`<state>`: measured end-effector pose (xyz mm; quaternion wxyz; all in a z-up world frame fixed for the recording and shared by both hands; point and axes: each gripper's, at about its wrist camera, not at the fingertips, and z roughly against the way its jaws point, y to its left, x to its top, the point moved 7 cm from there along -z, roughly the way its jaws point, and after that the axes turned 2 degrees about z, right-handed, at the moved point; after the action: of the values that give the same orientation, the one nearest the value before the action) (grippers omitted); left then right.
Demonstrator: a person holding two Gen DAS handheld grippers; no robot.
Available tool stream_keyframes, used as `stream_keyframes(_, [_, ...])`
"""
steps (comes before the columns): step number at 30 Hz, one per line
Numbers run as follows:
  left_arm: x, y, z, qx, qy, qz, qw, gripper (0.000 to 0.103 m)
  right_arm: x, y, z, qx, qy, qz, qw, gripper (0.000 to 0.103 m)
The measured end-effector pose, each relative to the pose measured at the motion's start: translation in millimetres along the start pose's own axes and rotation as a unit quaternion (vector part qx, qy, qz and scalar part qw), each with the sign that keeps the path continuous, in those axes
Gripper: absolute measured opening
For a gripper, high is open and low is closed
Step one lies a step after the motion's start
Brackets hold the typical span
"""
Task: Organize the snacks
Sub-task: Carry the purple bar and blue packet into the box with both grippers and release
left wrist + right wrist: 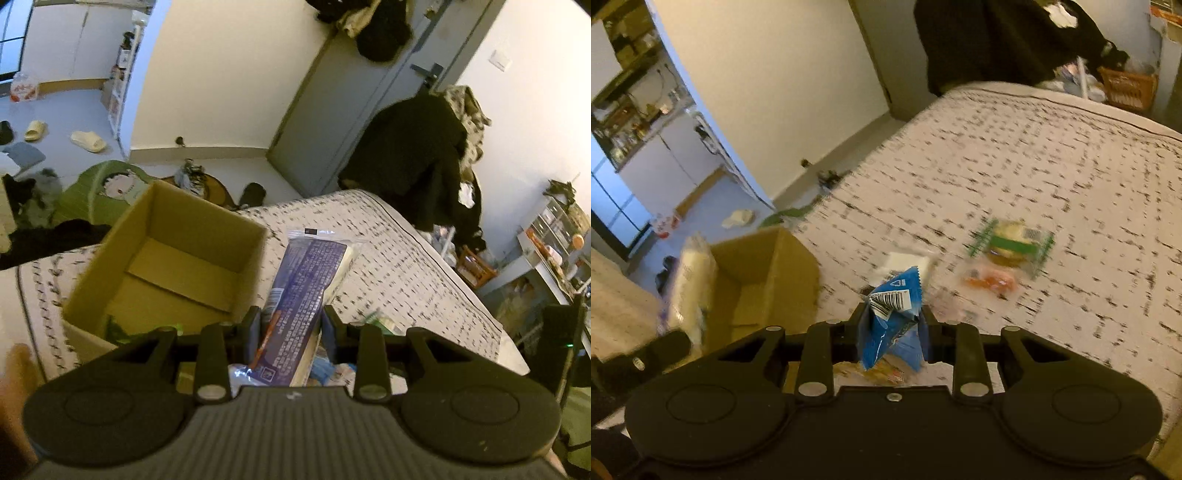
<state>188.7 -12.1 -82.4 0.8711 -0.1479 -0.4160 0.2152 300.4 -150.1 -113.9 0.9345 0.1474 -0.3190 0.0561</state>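
Note:
My left gripper (291, 317) is shut on a long purple snack pack (310, 273) with a clear end, held above the bed to the right of an open cardboard box (166, 258). A green wrapper (118, 328) lies in the box's near corner. In the right wrist view, my right gripper (892, 319) is shut on a small blue snack packet (892, 317) with a barcode, lifted over the bed. The same box (768, 280) stands to its left, and the left gripper's pack (689, 284) shows blurred beside it. A green-edged snack (1012, 247) and an orange one (991, 282) lie on the bedspread.
The patterned bedspread (406, 258) ends at the right edge, with shelves (554, 243) beyond. A white packet (905, 264) lies behind the blue one. Dark clothes (413, 155) hang by the grey door (343, 110). Slippers (88, 142) lie on the floor.

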Motion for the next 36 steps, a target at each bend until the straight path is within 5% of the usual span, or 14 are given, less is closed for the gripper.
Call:
stream_keyframes(14, [15, 36, 18, 0.027, -0.022, 0.019, 0.9992, 0.033, 11, 51, 39, 0.072, -0.077, 0.003, 0.994, 0.028])
stream_keyframes(26, [29, 64, 25, 0.050, -0.032, 0.027, 0.9979, 0.033, 6, 90, 25, 0.136, -0.074, -0.031, 0.987, 0.028])
stream_keyframes(36, [44, 86, 13, 0.063, -0.034, 0.027, 0.9971, 0.033, -5, 111, 0, 0.143, -0.056, -0.038, 0.987, 0.028])
